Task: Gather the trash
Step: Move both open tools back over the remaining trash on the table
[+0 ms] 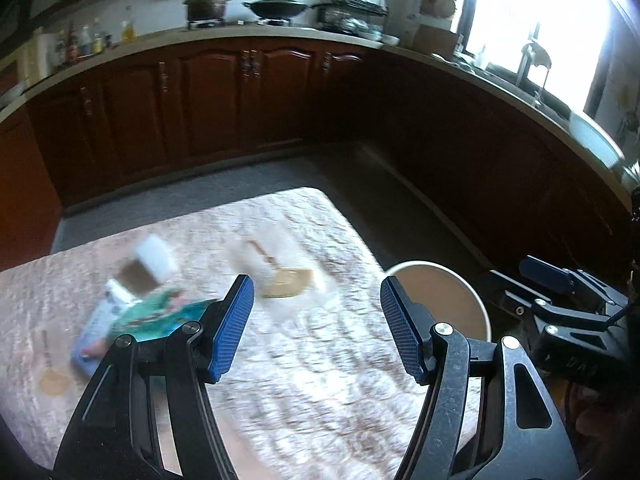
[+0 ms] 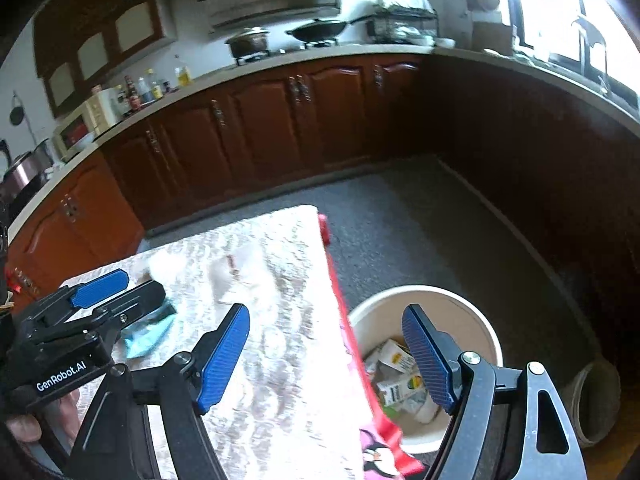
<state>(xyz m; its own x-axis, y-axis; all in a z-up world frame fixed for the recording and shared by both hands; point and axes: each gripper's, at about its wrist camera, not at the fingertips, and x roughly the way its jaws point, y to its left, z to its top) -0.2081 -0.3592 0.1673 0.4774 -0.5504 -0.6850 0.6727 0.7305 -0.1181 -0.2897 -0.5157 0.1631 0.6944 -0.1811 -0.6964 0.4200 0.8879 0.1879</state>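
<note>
Several light scraps of packaging lie on the table, both grippers empty above them.

Left gripper (image 1: pixel 317 330) hangs over the patterned tablecloth (image 1: pixel 304 380) with its fingers spread and nothing between them; right gripper (image 2: pixel 332 360) is likewise spread and empty, over the table edge and the bin (image 2: pixel 486 320). What remains — a teal wrapper (image 1: pixel 168 316), a blue-and-white carton (image 1: pixel 96 332) and a white-and-brown box (image 1: pixel 150 266) — sits piled near the table's left side, blurred. All look thin and crushable, the wrapper probably slippery; a pinch across an edge or the carton's narrow sides should serve. Cartons already lie in the bin (image 2: pixel 396 376) — on the floor, just beside the table.
</note>
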